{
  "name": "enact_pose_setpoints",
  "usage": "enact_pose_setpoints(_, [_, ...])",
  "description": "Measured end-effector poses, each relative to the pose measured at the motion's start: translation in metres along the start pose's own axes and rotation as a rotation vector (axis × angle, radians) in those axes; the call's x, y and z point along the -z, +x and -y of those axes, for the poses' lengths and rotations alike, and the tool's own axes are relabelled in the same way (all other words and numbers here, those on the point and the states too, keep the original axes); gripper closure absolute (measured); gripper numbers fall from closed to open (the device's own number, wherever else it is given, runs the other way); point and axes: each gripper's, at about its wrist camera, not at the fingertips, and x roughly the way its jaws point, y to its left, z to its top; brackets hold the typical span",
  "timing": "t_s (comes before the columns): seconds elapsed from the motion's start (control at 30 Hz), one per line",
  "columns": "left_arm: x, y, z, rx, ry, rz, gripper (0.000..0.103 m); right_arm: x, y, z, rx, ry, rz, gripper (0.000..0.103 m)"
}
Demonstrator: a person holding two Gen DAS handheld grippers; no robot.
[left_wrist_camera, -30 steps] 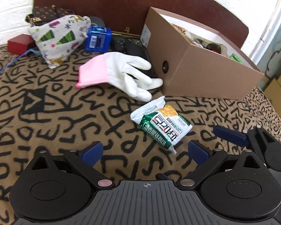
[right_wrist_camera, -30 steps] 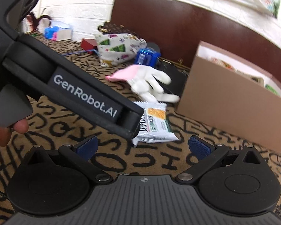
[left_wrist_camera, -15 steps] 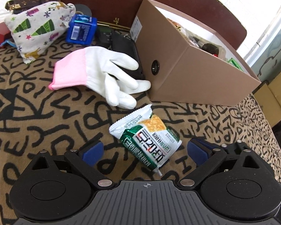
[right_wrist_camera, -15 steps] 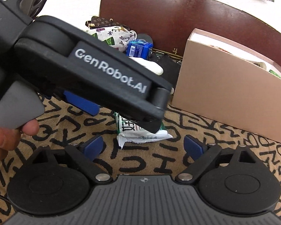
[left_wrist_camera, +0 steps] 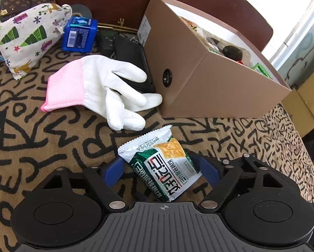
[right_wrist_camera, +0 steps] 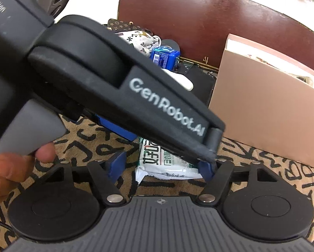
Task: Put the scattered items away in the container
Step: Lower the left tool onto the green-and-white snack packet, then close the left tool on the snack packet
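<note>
1. Green-and-white snack packet (left_wrist_camera: 163, 168) lies on the patterned cloth (left_wrist_camera: 41, 138), near the brown box (left_wrist_camera: 219, 88); the left gripper (left_wrist_camera: 160, 169) straddles it, pads apart.
2. The right gripper (right_wrist_camera: 161, 166) is spread too, the packet's end between its pads.
3. A white glove (left_wrist_camera: 106, 88) touches the box.

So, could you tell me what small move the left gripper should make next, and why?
Probably close the left gripper: its open fingers already flank the snack packet on the blanket, not yet pinching it. Once gripped, it can go to the box.
</note>
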Motion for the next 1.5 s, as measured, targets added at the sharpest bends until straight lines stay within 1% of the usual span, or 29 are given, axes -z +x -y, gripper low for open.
enact_pose_setpoints(0.07, [0.0,0.0,-0.001,-0.003,0.002,0.0,0.02,0.0,0.0,0.003,-0.005,0.012,-0.002,0.039])
enact_pose_setpoints(0.17, [0.002,-0.001,0.0,-0.006,0.01,0.001,0.022,0.001,0.0,0.005,-0.02,0.019,-0.004,0.041])
enact_pose_setpoints(0.47, [0.009,-0.006,0.003,-0.004,0.005,-0.012,0.029,0.007,-0.009,0.004,-0.045,-0.001,-0.001,0.044])
enact_pose_setpoints(0.53, [0.012,-0.009,0.003,-0.007,0.008,-0.014,0.036,0.01,-0.012,0.003,-0.051,-0.011,0.001,0.044])
enact_pose_setpoints(0.6, [0.015,-0.011,0.003,-0.006,0.014,-0.017,0.039,0.013,-0.015,0.004,-0.059,-0.015,0.002,0.045])
enact_pose_setpoints(0.67, [0.018,-0.014,0.002,0.004,0.011,-0.025,0.04,0.016,-0.019,0.003,-0.067,-0.022,0.003,0.045])
enact_pose_setpoints(0.7, [0.019,-0.015,0.002,0.006,0.008,-0.026,0.039,0.018,-0.022,0.003,-0.072,-0.026,0.005,0.045])
enact_pose_setpoints(0.73, [0.02,-0.017,0.001,0.008,0.007,-0.026,0.033,0.019,-0.024,0.003,-0.078,-0.03,0.006,0.046])
enact_pose_setpoints(0.87, [0.02,-0.018,0.0,0.023,0.011,-0.036,0.027,0.026,-0.032,0.001,-0.094,-0.052,0.014,0.046])
enact_pose_setpoints(0.9, [0.021,-0.018,0.001,0.023,0.019,-0.037,0.024,0.029,-0.037,-0.003,-0.1,-0.06,0.016,0.046])
enact_pose_setpoints(0.93, [0.021,-0.019,0.003,0.017,0.034,-0.032,0.021,0.045,-0.051,-0.004,-0.108,-0.067,0.019,0.046])
enact_pose_setpoints(1.0, [0.022,-0.021,0.006,-0.013,0.071,-0.021,0.017,0.047,-0.054,-0.003,-0.135,-0.095,0.022,0.046])
enact_pose_setpoints(1.03, [0.022,-0.021,0.006,-0.021,0.084,-0.018,0.016,0.049,-0.057,-0.006,-0.143,-0.109,0.023,0.046])
enact_pose_setpoints(1.1, [0.022,-0.021,0.007,-0.008,0.1,-0.027,0.017,0.052,-0.061,-0.009,-0.152,-0.13,0.03,0.046])
enact_pose_setpoints(1.13, [0.022,-0.021,0.008,0.001,0.113,-0.033,0.021,0.052,-0.059,-0.008,-0.149,-0.132,0.032,0.045])
enact_pose_setpoints(1.17, [0.023,-0.021,0.01,0.001,0.133,-0.034,0.022,0.053,-0.06,-0.009,-0.14,-0.129,0.032,0.042])
enact_pose_setpoints(1.2, [0.024,-0.02,0.013,-0.003,0.159,-0.037,0.029,0.049,-0.057,-0.009,-0.132,-0.125,0.031,0.04])
enact_pose_setpoints(1.23, [0.025,-0.02,0.015,-0.006,0.177,-0.037,0.032,0.046,-0.054,-0.01,-0.123,-0.121,0.032,0.038])
enact_pose_setpoints(1.27, [0.026,-0.02,0.016,-0.009,0.184,-0.034,0.036,0.035,-0.046,-0.01,-0.115,-0.121,0.031,0.034])
enact_pose_setpoints(1.3, [0.026,-0.02,0.016,-0.012,0.188,-0.033,0.043,0.036,-0.046,-0.009,-0.105,-0.117,0.03,0.033])
enact_pose_setpoints(1.33, [0.026,-0.021,0.015,-0.009,0.187,-0.035,0.046,0.036,-0.045,-0.008,-0.096,-0.112,0.028,0.03])
enact_pose_setpoints(1.37, [0.026,-0.021,0.014,-0.004,0.183,-0.036,0.048,0.037,-0.045,-0.007,-0.085,-0.102,0.023,0.027])
enact_pose_setpoints(1.43, [0.026,-0.023,0.013,0.003,0.175,-0.041,0.051,0.039,-0.045,-0.004,-0.068,-0.066,0.01,0.025])
enact_pose_setpoints(1.5, [0.029,-0.025,0.013,0.008,0.18,-0.044,0.051,0.041,-0.047,-0.001,-0.063,-0.027,-0.001,0.025])
